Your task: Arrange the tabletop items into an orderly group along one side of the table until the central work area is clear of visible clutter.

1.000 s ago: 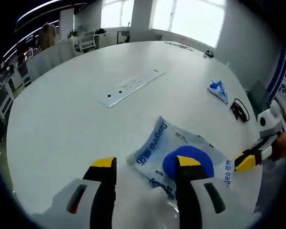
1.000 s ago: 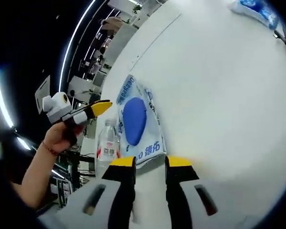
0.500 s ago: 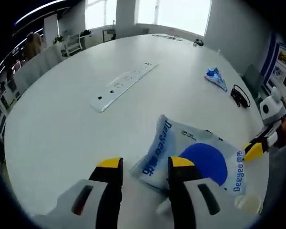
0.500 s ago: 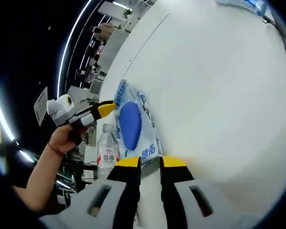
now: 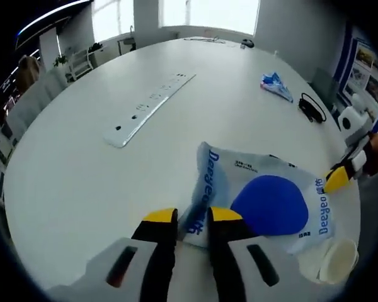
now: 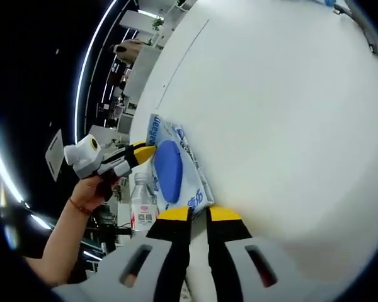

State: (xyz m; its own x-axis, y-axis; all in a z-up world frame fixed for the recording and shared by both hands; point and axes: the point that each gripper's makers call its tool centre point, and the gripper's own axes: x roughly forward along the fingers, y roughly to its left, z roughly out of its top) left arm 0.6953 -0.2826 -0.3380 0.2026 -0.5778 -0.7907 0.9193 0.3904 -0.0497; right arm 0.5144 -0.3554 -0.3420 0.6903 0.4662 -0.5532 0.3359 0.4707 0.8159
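Here, both grippers' jaws clenched on wipes pack (image 5: 264, 201) corners, paper cup (image 5: 332, 262) (left view), bottle (image 6: 140, 204) (right view)

Both tongs narrowed — left tongs (image 5: 192, 216) pinch wipes pack (image 5: 258, 204).

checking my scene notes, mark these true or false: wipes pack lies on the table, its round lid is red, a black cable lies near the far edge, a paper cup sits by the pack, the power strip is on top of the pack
1. The wipes pack lies on the white table: true.
2. Its round lid is red: false, it is blue.
3. A black cable lies near the far edge: true.
4. A paper cup sits by the pack: true.
5. The power strip is on top of the pack: false, it lies apart, farther up the table.
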